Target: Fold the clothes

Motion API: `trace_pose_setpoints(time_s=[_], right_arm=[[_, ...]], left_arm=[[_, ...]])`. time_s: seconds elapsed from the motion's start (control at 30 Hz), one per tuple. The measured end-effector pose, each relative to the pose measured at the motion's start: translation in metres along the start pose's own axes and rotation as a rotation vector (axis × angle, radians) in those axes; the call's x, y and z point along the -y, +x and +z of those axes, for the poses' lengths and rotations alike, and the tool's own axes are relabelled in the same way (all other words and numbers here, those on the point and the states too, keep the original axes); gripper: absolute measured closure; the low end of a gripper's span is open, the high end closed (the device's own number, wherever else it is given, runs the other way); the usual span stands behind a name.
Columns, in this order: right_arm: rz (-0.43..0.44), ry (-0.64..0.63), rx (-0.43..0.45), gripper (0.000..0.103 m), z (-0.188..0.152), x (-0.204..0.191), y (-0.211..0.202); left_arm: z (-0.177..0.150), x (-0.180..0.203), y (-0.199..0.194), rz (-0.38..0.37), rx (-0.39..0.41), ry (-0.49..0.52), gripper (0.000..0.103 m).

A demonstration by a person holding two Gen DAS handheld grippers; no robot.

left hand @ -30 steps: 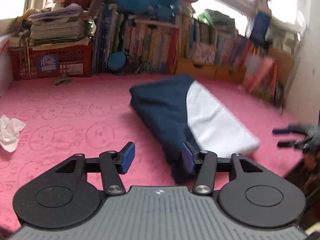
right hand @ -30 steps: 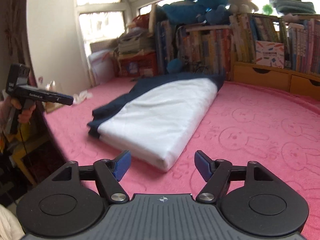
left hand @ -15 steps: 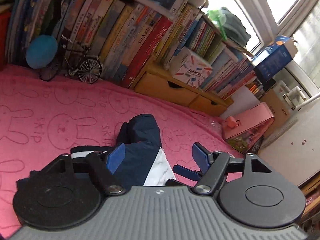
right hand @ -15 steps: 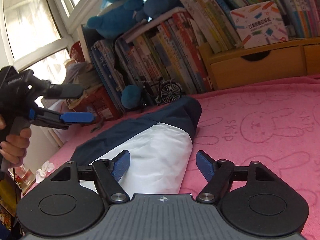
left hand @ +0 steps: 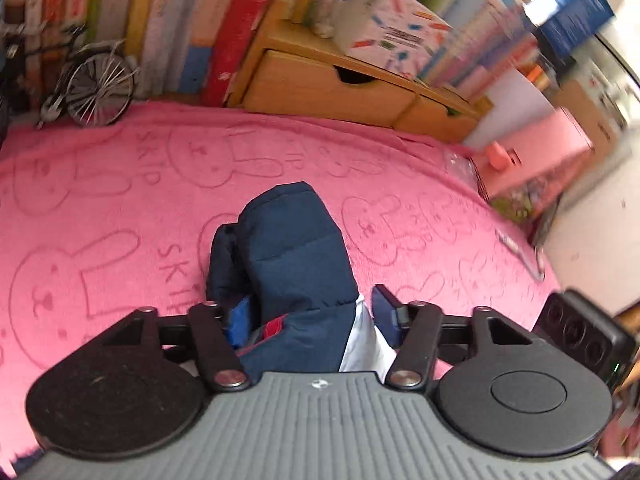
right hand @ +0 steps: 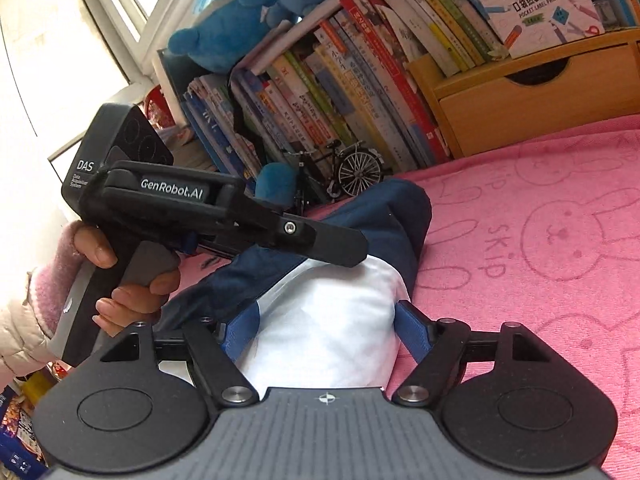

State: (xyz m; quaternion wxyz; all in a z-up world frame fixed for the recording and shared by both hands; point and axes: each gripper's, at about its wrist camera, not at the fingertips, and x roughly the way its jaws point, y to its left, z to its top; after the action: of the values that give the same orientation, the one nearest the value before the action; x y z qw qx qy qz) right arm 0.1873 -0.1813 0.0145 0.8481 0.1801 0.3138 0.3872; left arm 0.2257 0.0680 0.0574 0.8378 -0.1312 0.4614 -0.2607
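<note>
- Two grippers sit at the same end of one folded garment [right hand: 332,320], a navy and white bundle lying on the pink bunny-print blanket [left hand: 120,200].
- Left gripper [left hand: 308,312] has the navy part of the garment between its fingers; its jaws are closing, and I cannot see the pads pressing on the cloth yet.
- Right gripper [right hand: 326,330] straddles the white part, its jaws apart and opening a little, with cloth between them but no squeeze visible.
- Left hand [right hand: 128,280], in a fluffy pink cuff, holds its tool by the grip, angled down over the navy edge.
- Likely slip: the bundle is several layers thick (the folded edges look loose), so a shallow pinch could catch only the top layer and pull the fold open when lifted.
- Another risk, in my judgement: if one side grips before the other, the garment would twist or drag across the blanket and lose its neat shape.
- Wooden drawers [left hand: 320,84] stand behind the blanket; both are shut, so their contents are hidden.
- Shelf of books [right hand: 320,92] sits beside them, with a small model bicycle [right hand: 340,172] in front and blue plush toys [right hand: 224,20] on top.
</note>
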Motion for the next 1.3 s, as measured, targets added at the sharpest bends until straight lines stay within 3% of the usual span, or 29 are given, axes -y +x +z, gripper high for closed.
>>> trace_pose_setpoints(time_s=[0.1,0.2,0.23,0.3,0.33,0.37,0.4,0.43,0.5,0.7,1.1,1.23,1.3], right_arm=[[-0.005,-0.013,-0.005,0.025,0.0,-0.003,0.003],[-0.012,-0.025,-0.013,0.024,-0.001,-0.006,0.005],[-0.014,-0.029,-0.015,0.024,-0.001,-0.006,0.005],[-0.017,-0.031,-0.018,0.023,-0.001,-0.006,0.005],[-0.017,-0.029,-0.02,0.023,-0.001,-0.006,0.006],[-0.017,-0.028,-0.021,0.023,-0.001,-0.006,0.006],[-0.019,-0.027,-0.022,0.023,-0.001,-0.006,0.006],[-0.023,-0.026,-0.023,0.023,-0.001,-0.006,0.006],[-0.028,-0.017,-0.028,0.022,-0.001,-0.004,0.006],[-0.011,-0.006,-0.045,0.021,-0.002,-0.003,0.008],[0.004,0.009,-0.058,0.021,-0.001,-0.002,0.007],[0.016,0.006,-0.069,0.02,-0.002,-0.002,0.008],[0.018,0.004,-0.072,0.019,-0.003,-0.003,0.008]], left_arm=[[-0.003,-0.01,-0.01,-0.063,0.061,-0.012,0.073],[-0.001,-0.027,-0.016,-0.143,0.122,-0.116,0.078],[0.0,-0.03,-0.013,-0.17,0.113,-0.149,0.077],[0.004,-0.03,0.002,-0.19,0.043,-0.183,0.05],[0.005,-0.028,0.009,-0.192,0.015,-0.189,0.049],[0.005,-0.021,0.014,-0.163,0.014,-0.153,0.053],[0.004,-0.015,0.019,-0.137,0.015,-0.122,0.068],[0.005,-0.012,0.021,-0.123,0.022,-0.108,0.075],[0.006,-0.008,0.025,-0.099,0.038,-0.086,0.085],[0.012,-0.023,0.023,-0.119,0.091,-0.17,0.095],[0.033,-0.044,0.035,-0.136,0.191,-0.345,0.098],[0.033,-0.055,0.02,-0.073,0.219,-0.41,0.091],[0.034,-0.065,0.002,0.003,0.288,-0.467,0.088]])
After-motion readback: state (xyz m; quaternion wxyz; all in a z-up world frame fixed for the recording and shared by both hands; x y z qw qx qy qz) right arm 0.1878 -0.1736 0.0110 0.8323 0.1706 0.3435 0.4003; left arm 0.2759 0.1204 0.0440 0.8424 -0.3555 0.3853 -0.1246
